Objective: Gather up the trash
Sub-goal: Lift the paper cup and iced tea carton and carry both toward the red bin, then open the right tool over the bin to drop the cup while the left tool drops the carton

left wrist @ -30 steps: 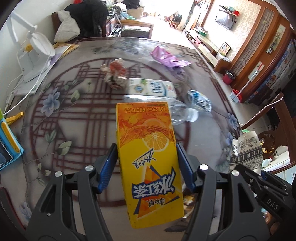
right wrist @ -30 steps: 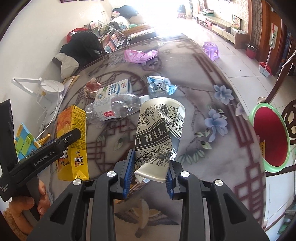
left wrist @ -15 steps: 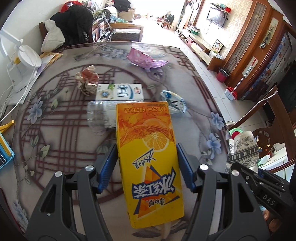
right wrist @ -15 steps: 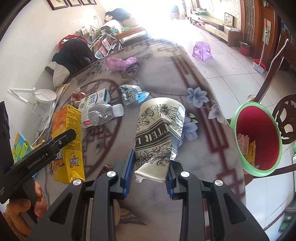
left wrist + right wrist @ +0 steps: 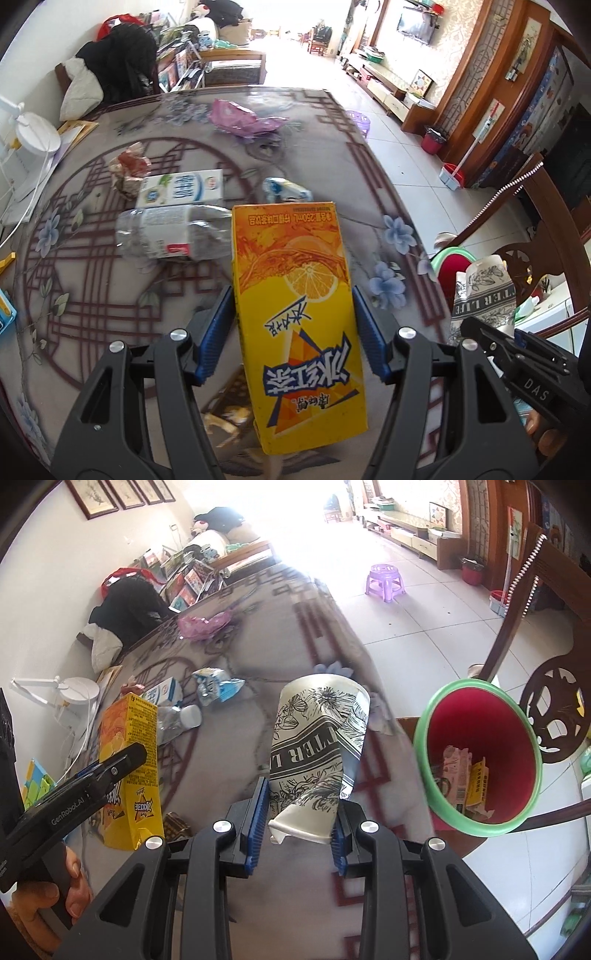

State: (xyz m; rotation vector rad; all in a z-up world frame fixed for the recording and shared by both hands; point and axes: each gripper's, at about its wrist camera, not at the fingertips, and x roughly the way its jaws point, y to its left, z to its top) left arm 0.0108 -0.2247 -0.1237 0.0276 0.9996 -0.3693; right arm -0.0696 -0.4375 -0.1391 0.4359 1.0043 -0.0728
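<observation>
We note the surface point(image 5: 332, 122) first, patterned with flowers and red lattice, strewn with litter. Off its right edge stands the red bin point(image 5: 480, 716) with a green rim, cartons already lying in its bottom. On the surface lie a crushed clear bottle point(image 5: 166, 232), a white milk carton point(image 5: 181, 186) just behind it, a pink bag point(image 5: 236, 118) near the far end, a blue-white wrapper point(image 5: 286, 188) and a crumpled wrapper point(image 5: 127, 168) (print unreadable).

Left tool point(image 5: 291, 328): clenched on the yellow drink carton point(image 5: 295, 295), blue pads pressing both its sides, held clear above the surface.

Right tool point(image 5: 297, 816): grasping the crushed paper cup point(image 5: 317, 749) at its base, mouth pointing away, above the surface's edge and left of the bin.
</observation>
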